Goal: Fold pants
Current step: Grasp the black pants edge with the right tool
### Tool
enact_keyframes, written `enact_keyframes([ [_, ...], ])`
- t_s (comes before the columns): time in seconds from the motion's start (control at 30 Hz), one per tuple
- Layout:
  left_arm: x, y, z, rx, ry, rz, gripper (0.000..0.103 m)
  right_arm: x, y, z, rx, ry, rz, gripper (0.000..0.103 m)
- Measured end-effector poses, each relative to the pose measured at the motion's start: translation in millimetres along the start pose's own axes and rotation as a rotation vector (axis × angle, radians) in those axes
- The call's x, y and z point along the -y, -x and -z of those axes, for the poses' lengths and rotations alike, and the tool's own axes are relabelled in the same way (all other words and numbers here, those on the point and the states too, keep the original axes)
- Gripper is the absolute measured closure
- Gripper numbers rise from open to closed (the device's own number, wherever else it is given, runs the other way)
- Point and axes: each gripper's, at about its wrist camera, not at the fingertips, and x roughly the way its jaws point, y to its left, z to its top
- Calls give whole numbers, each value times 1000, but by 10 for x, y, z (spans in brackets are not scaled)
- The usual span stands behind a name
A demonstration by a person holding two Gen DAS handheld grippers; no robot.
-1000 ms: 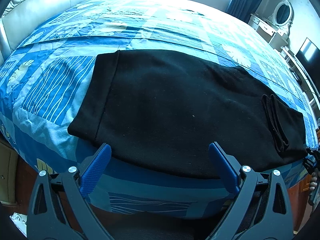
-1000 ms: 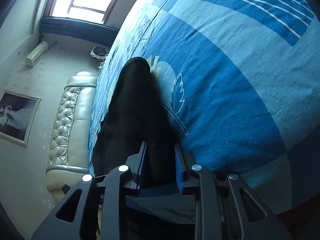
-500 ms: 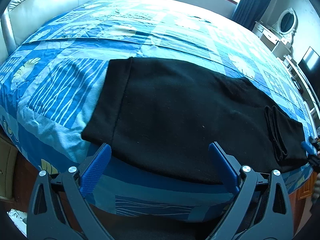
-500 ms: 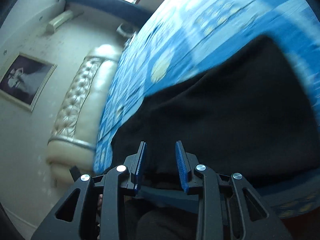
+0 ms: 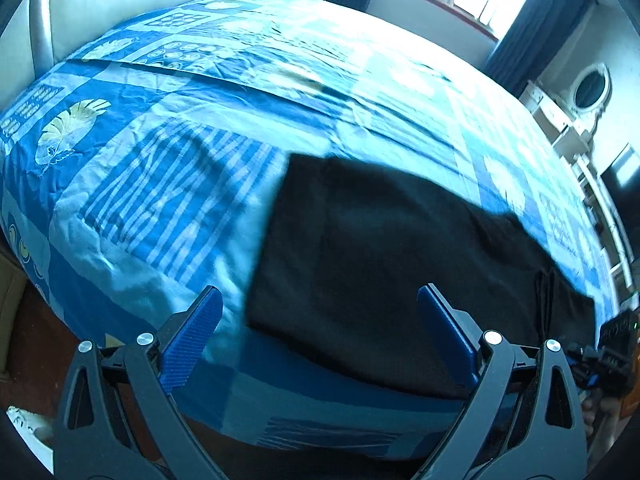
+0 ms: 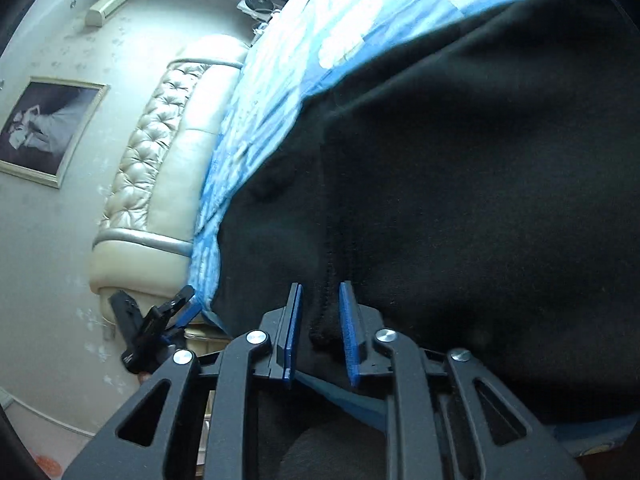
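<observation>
In the left wrist view, a padded headboard [image 5: 100, 4] occupies the upper left, and the blue patterned bedspread [image 5: 168, 184] fills the left and centre of the frame. The black pants [image 5: 380, 264] are laid flat on the bedspread, from centre frame to the right edge, near the front edge of the bed. The left gripper [image 5: 318, 340] is seen at the bottom of the frame, spread wide, with nothing between its blue pads; the left pad [image 5: 192, 340] is over bedspread and the right pad [image 5: 448, 340] is over black fabric. The right gripper [image 5: 612, 344] is partly seen at the lower right edge, at the far end of the pants.

In the right wrist view, a framed picture [image 6: 44, 128] is seen at the left. The left gripper [image 6: 160, 324] appears at lower left, beside the bed corner. The right gripper [image 6: 320, 332] is at bottom centre, narrowly parted around a stitched edge of the pants [image 6: 460, 180]; whether the fabric is pinched cannot be told.

Probable faults from this state:
- If the right gripper is not fully clamped, the hem may slip out when lifted.
- If only one layer is caught, the fold may be formed unevenly.
- If the left gripper is closed too low, bedspread may be gripped together with the pants.
- As the pants lie near the bed edge, they may be dragged off it by a sideways pull.
</observation>
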Motion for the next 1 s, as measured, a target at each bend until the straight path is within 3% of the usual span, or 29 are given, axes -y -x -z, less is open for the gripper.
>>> enact_keyframes([
  [0.13,-380,-155,-214,-22,53,71,5,-128,39,48,-1,75,38,65],
  [0.2,-525,-317,-328,-53,67,128,5,-114,65,72,2,79,22,50],
  [0.4,-666,-734,-710,-88,144,273,5,-138,34,74,31,92,-4,40],
  [0.5,-609,-968,-858,-130,151,320,5,-92,63,58,46,78,-25,37],
  [0.63,-531,-1137,-911,-144,92,316,5,-55,58,49,52,69,-30,36],
  [0.9,-475,-1003,-668,-133,57,468,6,-95,34,73,36,117,-19,32],
  [1.0,-392,-992,-542,-146,52,482,6,-87,49,64,37,97,-31,32],
])
